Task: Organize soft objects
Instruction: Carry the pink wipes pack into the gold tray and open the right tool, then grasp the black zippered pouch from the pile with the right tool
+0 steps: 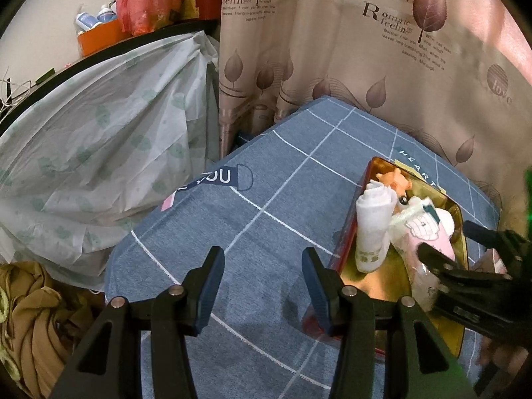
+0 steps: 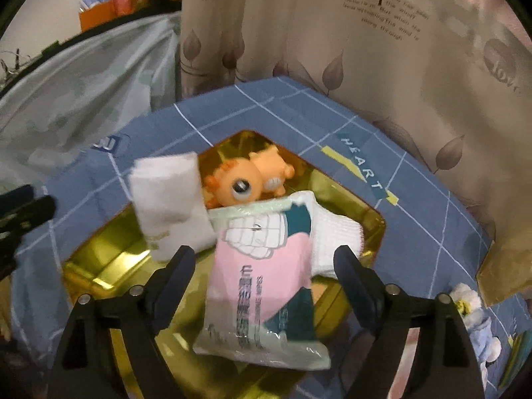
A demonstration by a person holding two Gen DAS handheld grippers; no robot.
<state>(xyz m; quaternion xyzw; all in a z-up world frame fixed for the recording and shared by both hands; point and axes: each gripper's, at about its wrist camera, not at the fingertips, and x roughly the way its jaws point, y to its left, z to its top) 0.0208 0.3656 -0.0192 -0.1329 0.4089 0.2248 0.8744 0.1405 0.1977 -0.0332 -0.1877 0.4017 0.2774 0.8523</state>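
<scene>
A gold-lined box (image 2: 99,266) lies on the blue checked bedsheet (image 1: 266,199). In it are a rolled white towel (image 2: 169,199), an orange big-eyed toy (image 2: 239,179), a white knitted cloth (image 2: 335,232) and a pink tissue packet (image 2: 262,282). My right gripper (image 2: 264,266) hangs over the box, open, with the packet lying between its fingers and a gap on each side. In the left wrist view the box (image 1: 455,209), towel (image 1: 372,222) and packet (image 1: 429,232) sit at the right, with the right gripper (image 1: 445,237) over them. My left gripper (image 1: 262,272) is open over bare sheet, left of the box.
A leaf-print curtain (image 1: 332,50) hangs behind the bed. A plastic-covered bulk (image 1: 99,139) stands to the left, with olive cloth (image 1: 33,316) below it. A small white and blue plush (image 2: 472,309) and a brown paper bag (image 2: 502,266) lie right of the box.
</scene>
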